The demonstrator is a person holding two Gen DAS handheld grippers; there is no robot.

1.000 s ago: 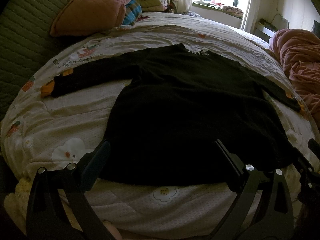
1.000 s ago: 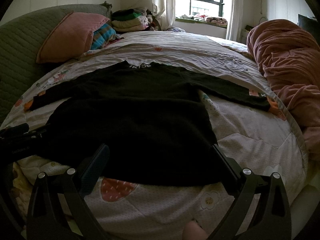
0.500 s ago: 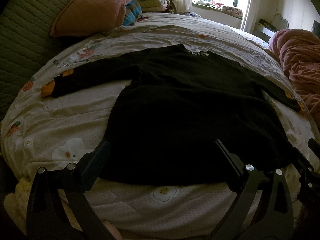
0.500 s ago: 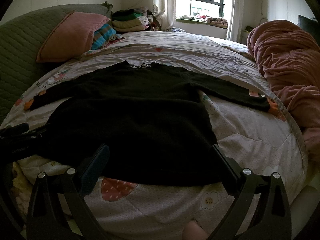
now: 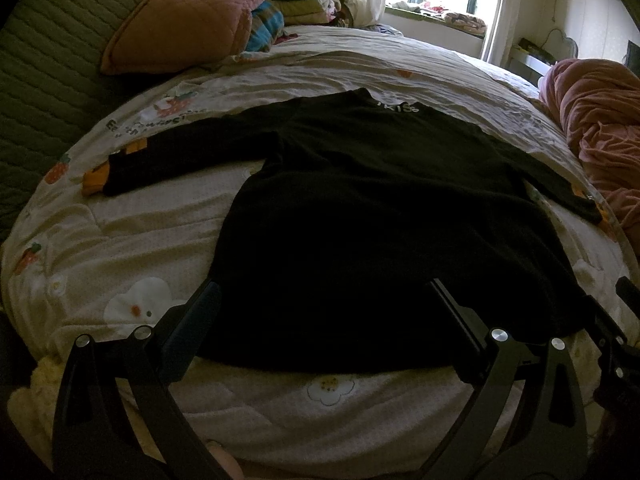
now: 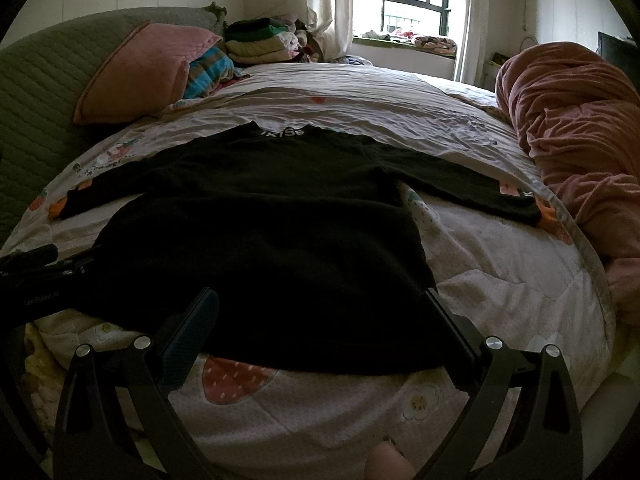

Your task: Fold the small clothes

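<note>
The top [image 5: 372,216], a black long-sleeved one, lay flat on the quilt [image 5: 132,240], hem toward the near edge of the bed, collar toward the far side, and both sleeves spread out to the left and right edges. Compared with the views from a second before, we found almost nothing changed: the garment kept the same outline, and neither tool had shifted by any amount we could make out. We took that to mean the spreading was finished and the first fold had not begun.

Our left gripper [image 5: 320,320] hovered over the near left part of the hem with its fingers wide apart and nothing between them. Our right gripper [image 6: 320,320] hung over the near right part of the hem, also spread wide and empty. In each view the other tool showed at the side, level with the hem corners. Whether the fingertips touched the cloth we could not tell, as the fabric was too dark.

A pink pillow [image 6: 140,72] and a stack of clothes [image 6: 260,42] sat at the far left corner, and a pink blanket [image 6: 580,128] was heaped along the right edge, just beside the right cuff. We judged the hem corners or a sleeve the likely first grasp.
</note>
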